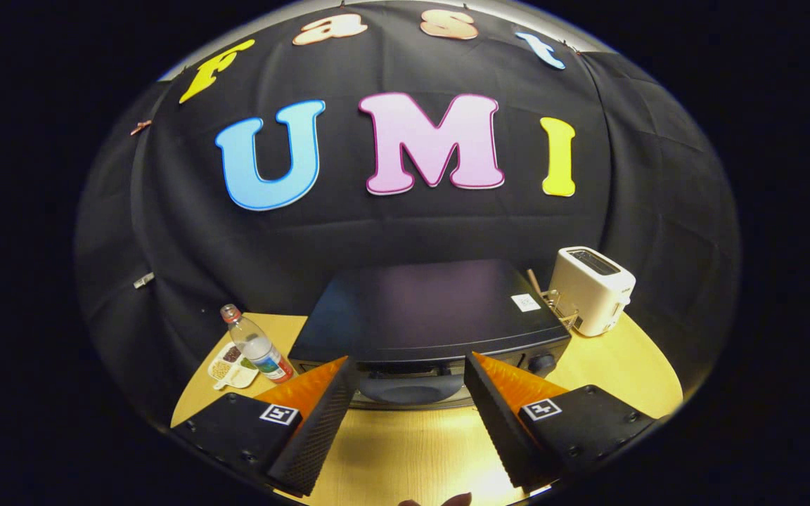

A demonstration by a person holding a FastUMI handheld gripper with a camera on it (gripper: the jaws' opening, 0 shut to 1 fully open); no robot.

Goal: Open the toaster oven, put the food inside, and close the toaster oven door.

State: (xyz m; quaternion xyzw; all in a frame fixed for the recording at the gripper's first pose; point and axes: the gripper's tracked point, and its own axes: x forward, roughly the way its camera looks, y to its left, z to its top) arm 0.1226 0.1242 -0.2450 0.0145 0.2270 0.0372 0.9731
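Gripper point(410, 369) wide open, holds nothing, fingers either side of oven point(427, 316) front. Oven mid-table point(405, 450), door closed. Food tray point(233, 367) at left edge, touching bottle point(257, 348). Risk: reaching for tray topples bottle; fingers may slip off door handle.

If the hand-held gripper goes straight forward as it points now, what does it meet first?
Most likely the toaster oven. The hand-held gripper is open and holds nothing, and the oven's front sits just ahead of its fingers, between the two tips. Only bare table lies before it. How far off it is remains unclear.
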